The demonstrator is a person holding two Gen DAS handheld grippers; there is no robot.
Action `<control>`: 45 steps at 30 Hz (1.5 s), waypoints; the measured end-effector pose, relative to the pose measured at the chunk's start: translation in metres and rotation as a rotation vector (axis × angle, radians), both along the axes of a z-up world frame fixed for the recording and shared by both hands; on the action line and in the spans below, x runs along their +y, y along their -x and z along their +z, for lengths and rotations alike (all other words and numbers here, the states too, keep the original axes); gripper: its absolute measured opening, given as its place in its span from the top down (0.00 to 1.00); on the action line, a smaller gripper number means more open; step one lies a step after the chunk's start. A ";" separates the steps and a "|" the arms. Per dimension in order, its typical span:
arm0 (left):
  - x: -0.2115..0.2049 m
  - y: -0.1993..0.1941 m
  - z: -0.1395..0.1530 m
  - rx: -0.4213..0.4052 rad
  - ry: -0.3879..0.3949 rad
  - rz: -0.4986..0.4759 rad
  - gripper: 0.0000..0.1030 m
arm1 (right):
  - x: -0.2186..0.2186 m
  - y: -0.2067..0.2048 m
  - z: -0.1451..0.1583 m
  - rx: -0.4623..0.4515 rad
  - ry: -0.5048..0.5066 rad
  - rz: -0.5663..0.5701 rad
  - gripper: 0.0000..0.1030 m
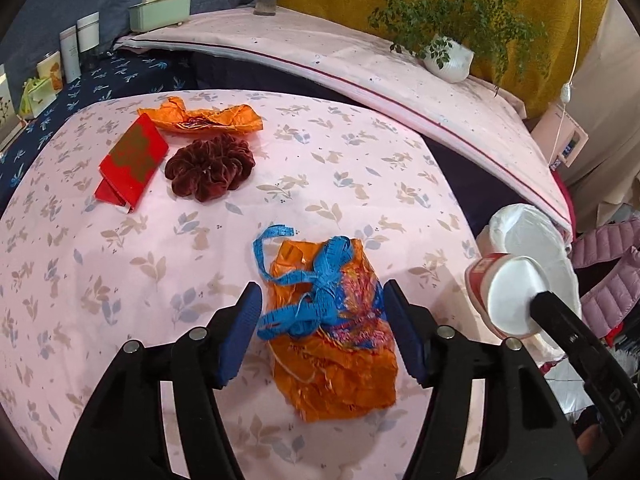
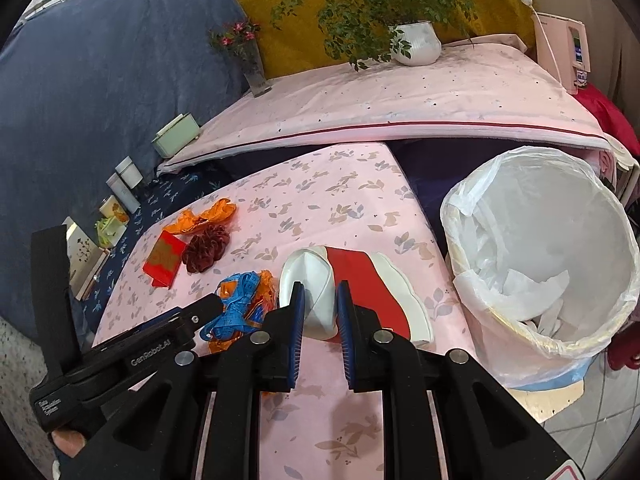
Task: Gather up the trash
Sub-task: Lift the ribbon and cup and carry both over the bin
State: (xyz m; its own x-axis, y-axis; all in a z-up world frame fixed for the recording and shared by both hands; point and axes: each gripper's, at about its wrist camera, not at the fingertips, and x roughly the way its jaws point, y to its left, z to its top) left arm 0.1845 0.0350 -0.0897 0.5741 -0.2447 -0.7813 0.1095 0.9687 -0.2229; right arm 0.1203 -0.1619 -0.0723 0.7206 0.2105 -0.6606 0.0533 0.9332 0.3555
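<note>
Left gripper (image 1: 320,332) jaws straddle the wrapper (image 1: 332,344) on the table (image 1: 120,280), pads apart from it; tape (image 1: 304,280) lies tangled on the wrapper's far end. Beyond the jaws to the left: scrunchie (image 1: 210,168), envelope (image 1: 132,160) just left of it, second wrapper (image 1: 200,116) behind both. Right gripper (image 2: 319,316) jaws pinch the cup (image 2: 312,292), bin (image 2: 540,256) to their right off the table edge, plant (image 2: 414,42) on the shelf (image 2: 400,96) behind.
</note>
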 end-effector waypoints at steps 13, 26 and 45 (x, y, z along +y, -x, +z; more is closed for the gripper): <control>-0.018 -0.012 -0.029 0.048 -0.034 -0.057 0.88 | -0.002 -0.007 -0.012 0.023 0.001 0.011 0.85; -0.019 0.005 0.024 -0.048 0.028 -0.064 0.89 | -0.009 0.001 0.008 -0.024 0.002 0.007 0.85; -0.124 0.014 0.064 -0.103 0.051 -0.264 0.89 | -0.092 0.022 0.040 -0.098 0.016 -0.139 0.85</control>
State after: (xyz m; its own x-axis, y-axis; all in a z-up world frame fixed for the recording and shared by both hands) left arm 0.1710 -0.0889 -0.0255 0.5610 -0.4338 -0.7051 0.3809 0.8914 -0.2454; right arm 0.0988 -0.2541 -0.0326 0.8033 0.0946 -0.5880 0.1480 0.9247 0.3509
